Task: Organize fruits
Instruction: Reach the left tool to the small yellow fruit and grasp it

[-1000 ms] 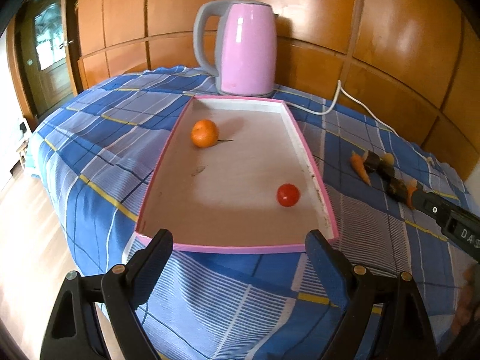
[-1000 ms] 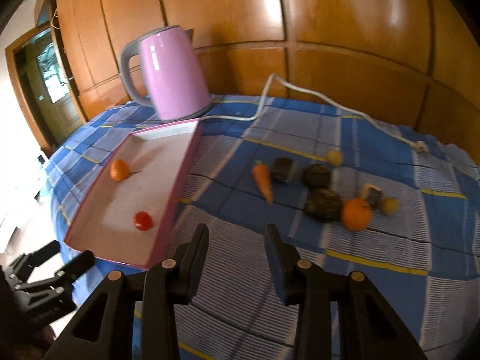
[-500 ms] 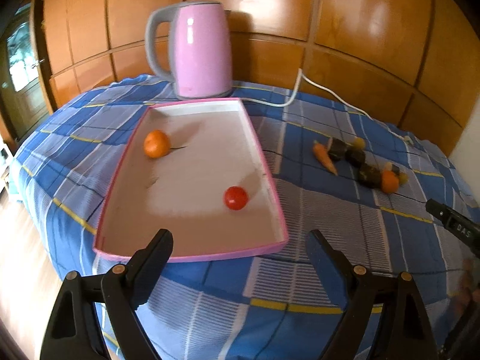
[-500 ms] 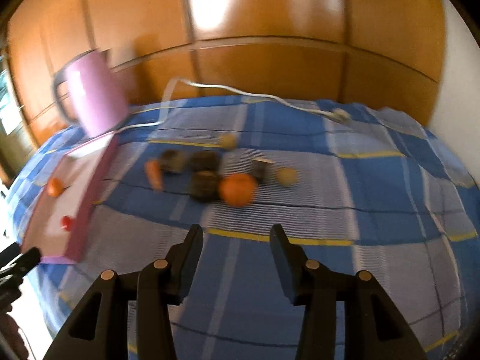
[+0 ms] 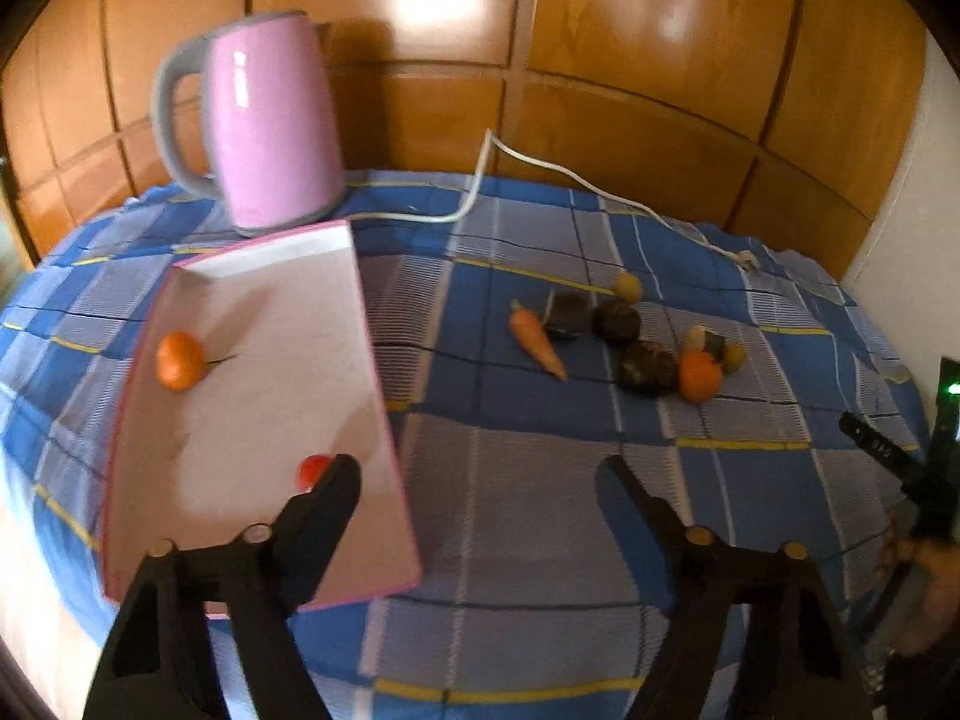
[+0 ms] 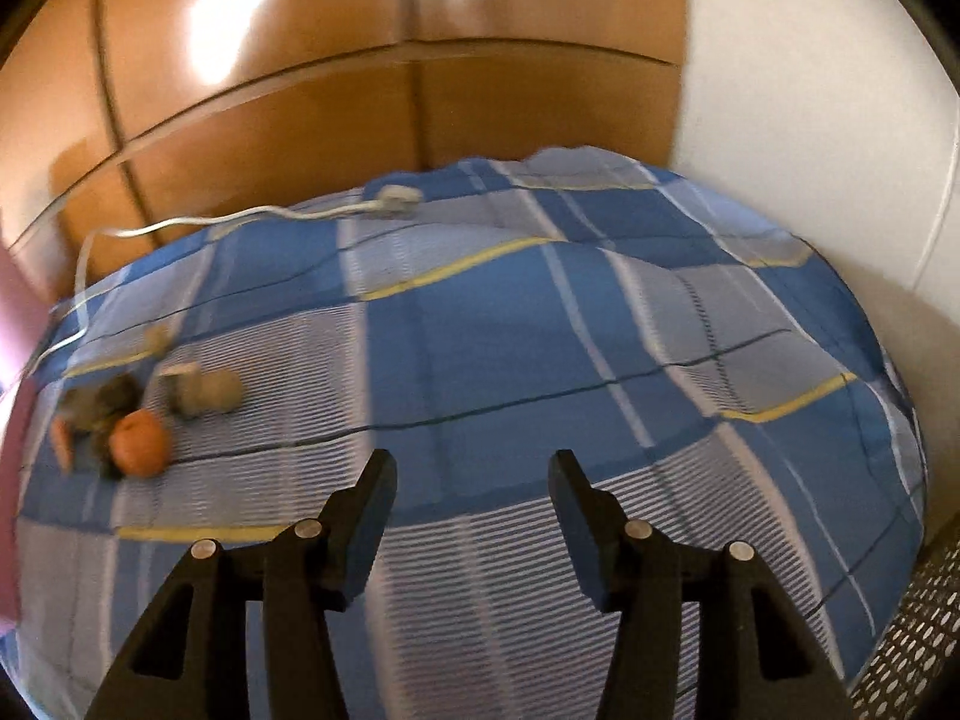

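On the left, the shallow pink-rimmed rectangular tray (image 5: 252, 396) already holds a small orange mandarin (image 5: 179, 360) and a red cherry tomato (image 5: 312, 468). The left gripper (image 5: 480, 480), jaws spread and just narrowing, holds nothing. To the right, another loose orange (image 5: 699, 375) waits on the blue checked cloth (image 5: 540, 420) among a carrot (image 5: 537, 343) and dark lumps. The right gripper (image 6: 473, 480), widening, is empty too.

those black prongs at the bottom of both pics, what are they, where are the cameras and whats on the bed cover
They are the fingers of two hand-held grippers, each with a camera looking along it. Both are open and hold nothing: the left gripper has just been closing, the right gripper opening. On the checked cloth lie a pink tray holding an orange and a small red fruit, a pink kettle, and a loose pile: a carrot, another orange, and dark lumps.
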`<action>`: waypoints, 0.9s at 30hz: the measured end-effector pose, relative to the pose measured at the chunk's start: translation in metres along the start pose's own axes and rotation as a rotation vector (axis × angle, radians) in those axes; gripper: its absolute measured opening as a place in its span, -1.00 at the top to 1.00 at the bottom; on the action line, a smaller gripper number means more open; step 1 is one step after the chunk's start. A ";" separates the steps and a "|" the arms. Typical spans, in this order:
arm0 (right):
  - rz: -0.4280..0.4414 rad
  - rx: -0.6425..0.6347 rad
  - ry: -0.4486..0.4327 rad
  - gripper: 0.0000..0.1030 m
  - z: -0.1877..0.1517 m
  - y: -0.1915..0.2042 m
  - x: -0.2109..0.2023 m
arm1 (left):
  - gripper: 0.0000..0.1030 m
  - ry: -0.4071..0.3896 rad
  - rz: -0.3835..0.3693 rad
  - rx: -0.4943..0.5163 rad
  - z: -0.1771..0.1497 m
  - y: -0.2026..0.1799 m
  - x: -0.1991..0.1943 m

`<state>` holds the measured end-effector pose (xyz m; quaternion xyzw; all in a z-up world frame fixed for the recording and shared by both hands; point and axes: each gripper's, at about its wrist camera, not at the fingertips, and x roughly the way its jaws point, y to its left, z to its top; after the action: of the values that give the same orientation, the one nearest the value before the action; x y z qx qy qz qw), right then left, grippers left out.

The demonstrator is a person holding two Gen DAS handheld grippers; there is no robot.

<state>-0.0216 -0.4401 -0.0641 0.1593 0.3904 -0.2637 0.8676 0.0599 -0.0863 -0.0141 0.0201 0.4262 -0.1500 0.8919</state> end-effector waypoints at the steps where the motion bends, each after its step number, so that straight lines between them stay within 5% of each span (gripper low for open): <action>1: -0.008 0.013 0.002 -0.04 0.000 -0.005 0.003 | -0.47 0.011 -0.014 0.000 0.005 -0.003 0.006; 6: -0.039 0.076 0.022 -0.04 -0.003 -0.021 0.018 | -0.02 0.041 -0.043 0.021 0.022 -0.014 0.026; 13: -0.069 0.055 0.000 -0.19 -0.013 -0.018 0.030 | 0.03 0.039 -0.108 0.119 0.067 -0.049 0.053; 19: -0.072 0.038 -0.006 -0.32 -0.014 -0.014 0.031 | 0.07 0.112 -0.143 0.157 0.112 -0.086 0.105; 27: -0.075 0.028 -0.011 -0.38 -0.016 -0.012 0.032 | 0.22 0.215 -0.141 0.194 0.132 -0.114 0.167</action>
<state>-0.0204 -0.4530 -0.0990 0.1551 0.3876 -0.3022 0.8569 0.2257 -0.2587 -0.0481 0.0921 0.5031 -0.2495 0.8223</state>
